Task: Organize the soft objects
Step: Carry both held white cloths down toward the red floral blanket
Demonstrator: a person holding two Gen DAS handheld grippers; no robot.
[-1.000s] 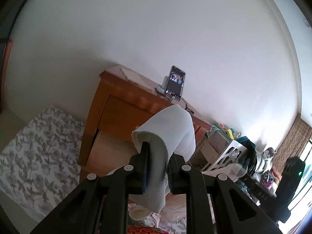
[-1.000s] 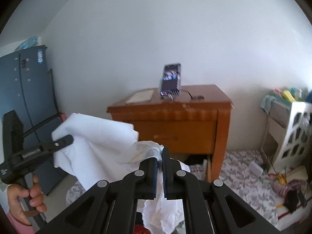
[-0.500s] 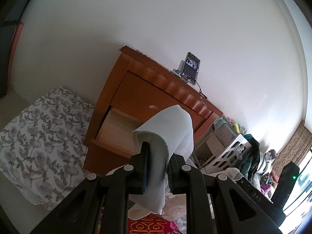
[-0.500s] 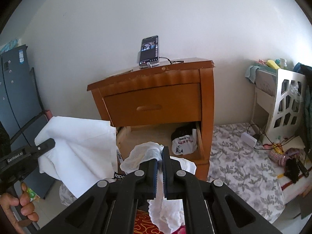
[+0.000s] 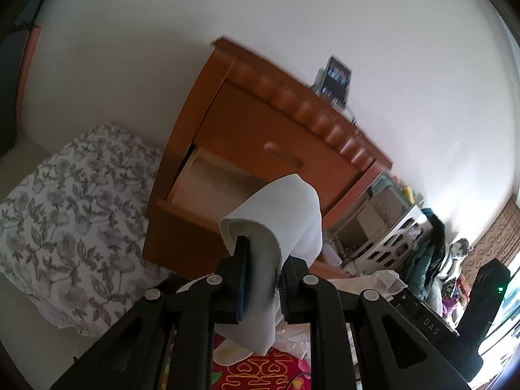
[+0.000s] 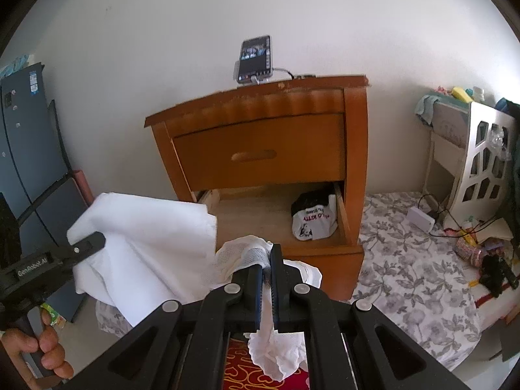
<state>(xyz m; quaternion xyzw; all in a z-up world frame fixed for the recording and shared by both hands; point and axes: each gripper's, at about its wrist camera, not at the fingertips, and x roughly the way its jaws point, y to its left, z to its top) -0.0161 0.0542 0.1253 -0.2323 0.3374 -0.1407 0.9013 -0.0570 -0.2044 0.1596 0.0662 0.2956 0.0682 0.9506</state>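
My left gripper is shut on a folded white cloth that drapes over its fingers. It also shows in the right wrist view, holding the white cloth at the left. My right gripper is shut on a white mesh garment that hangs below it. Both are in front of a wooden nightstand whose lower drawer stands open. A black and white bag lies in the drawer's right side.
A phone stands on the nightstand top. A floral mattress lies right of it, with a white rack, a charger and clutter. A dark blue cabinet stands at the left. A red patterned mat lies below.
Both grippers have tilted down and moved closer to the nightstand. The open lower drawer now shows larger and nearer the middle. Both cloths stay gripped.
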